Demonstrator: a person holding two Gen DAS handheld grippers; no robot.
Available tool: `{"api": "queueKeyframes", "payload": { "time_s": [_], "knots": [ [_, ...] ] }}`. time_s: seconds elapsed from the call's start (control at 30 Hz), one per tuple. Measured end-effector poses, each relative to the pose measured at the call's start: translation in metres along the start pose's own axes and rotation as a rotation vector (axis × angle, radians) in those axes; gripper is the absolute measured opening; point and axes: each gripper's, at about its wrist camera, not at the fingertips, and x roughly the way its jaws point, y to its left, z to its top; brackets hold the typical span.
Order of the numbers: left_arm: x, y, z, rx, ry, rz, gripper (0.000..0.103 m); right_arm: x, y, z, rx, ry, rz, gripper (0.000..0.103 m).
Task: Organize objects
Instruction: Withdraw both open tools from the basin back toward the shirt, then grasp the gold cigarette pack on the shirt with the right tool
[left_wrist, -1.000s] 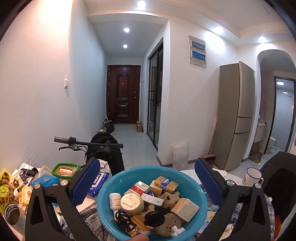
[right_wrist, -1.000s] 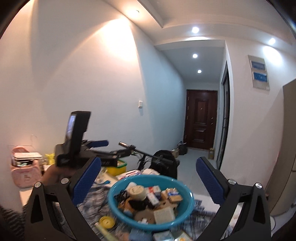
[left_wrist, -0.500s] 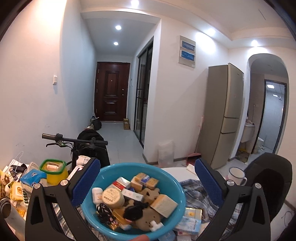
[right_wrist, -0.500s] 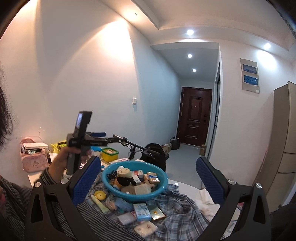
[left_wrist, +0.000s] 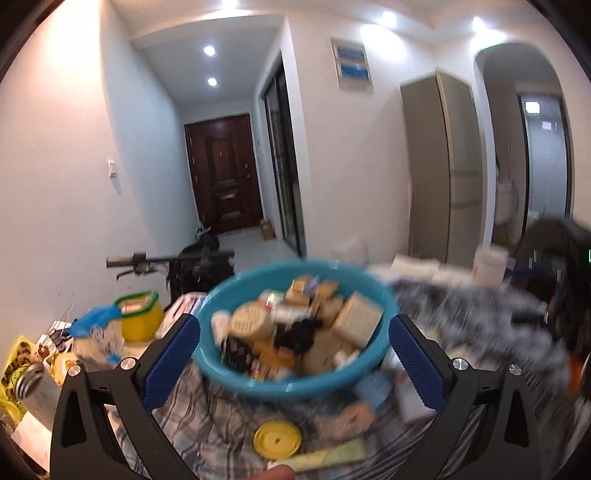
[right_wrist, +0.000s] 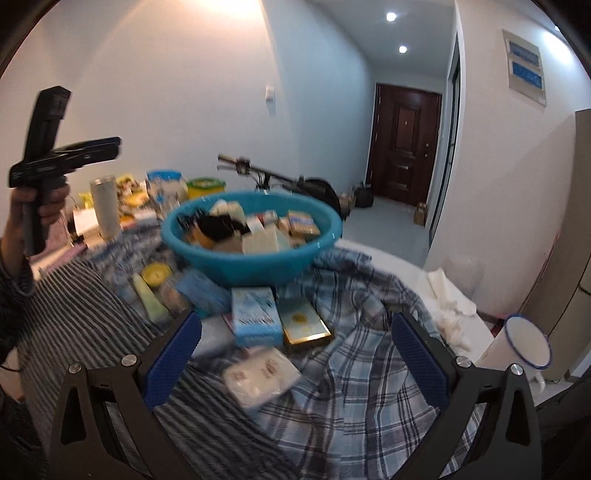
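Observation:
A blue plastic basin (left_wrist: 258, 380) full of small boxes, jars and packets sits on a plaid cloth (right_wrist: 351, 387); it also shows in the right wrist view (right_wrist: 255, 266). My left gripper (left_wrist: 293, 358) is open and empty, held just in front of the basin. My right gripper (right_wrist: 295, 354) is open and empty above loose items: a light blue box (right_wrist: 255, 314), a gold box (right_wrist: 304, 321) and a white packet (right_wrist: 258, 374). A yellow lid (left_wrist: 277, 439) and a green tube (right_wrist: 149, 295) lie near the basin. The left gripper also shows raised at the far left of the right wrist view (right_wrist: 55, 155).
A yellow tub with a green lid (left_wrist: 140, 314), a steel tumbler (right_wrist: 105, 206) and clutter stand at the table's left. A white mug (right_wrist: 524, 345) stands at the right edge. A bicycle handlebar (left_wrist: 166, 258) is behind the table. A striped cloth (right_wrist: 92, 332) lies left.
Both grippers have pulled back and up from the basin, so more of the cloth and loose items now shows. Both views are motion-blurred. The jaws stay open.

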Motion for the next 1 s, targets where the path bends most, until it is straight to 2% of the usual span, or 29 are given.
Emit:
{"api": "queueKeyframes", "payload": {
  "time_s": [0.1, 0.23, 0.3, 0.33, 0.37, 0.47, 0.57, 0.77, 1.0],
  "knots": [
    [0.026, 0.005, -0.035, -0.011, 0.095, 0.009, 0.103, 0.030, -0.003, -0.008, -0.042, 0.056, 0.031, 0.103],
    [0.057, 0.028, -0.080, -0.163, 0.200, -0.027, 0.103, 0.071, 0.003, -0.013, -0.140, 0.153, 0.059, 0.102],
    [0.069, 0.037, -0.089, -0.212, 0.269, -0.022, 0.103, 0.091, 0.007, -0.017, -0.187, 0.197, 0.078, 0.102],
    [0.073, 0.043, -0.094, -0.248, 0.298, -0.016, 0.103, 0.098, 0.009, -0.017, -0.201, 0.209, 0.089, 0.097],
    [0.075, 0.047, -0.097, -0.271, 0.301, -0.018, 0.103, 0.106, 0.009, -0.018, -0.216, 0.224, 0.100, 0.088],
    [0.077, 0.053, -0.101, -0.312, 0.306, -0.033, 0.103, 0.123, 0.005, -0.021, -0.236, 0.271, 0.123, 0.071],
    [0.081, 0.047, -0.103, -0.288, 0.324, -0.019, 0.103, 0.134, -0.007, -0.021, -0.217, 0.304, 0.147, 0.057],
    [0.085, 0.028, -0.101, -0.188, 0.354, -0.007, 0.103, 0.146, -0.021, -0.026, -0.193, 0.332, 0.170, 0.057],
    [0.086, 0.029, -0.103, -0.194, 0.361, -0.023, 0.103, 0.150, -0.020, -0.026, -0.279, 0.327, 0.220, 0.057]
  ]
}}
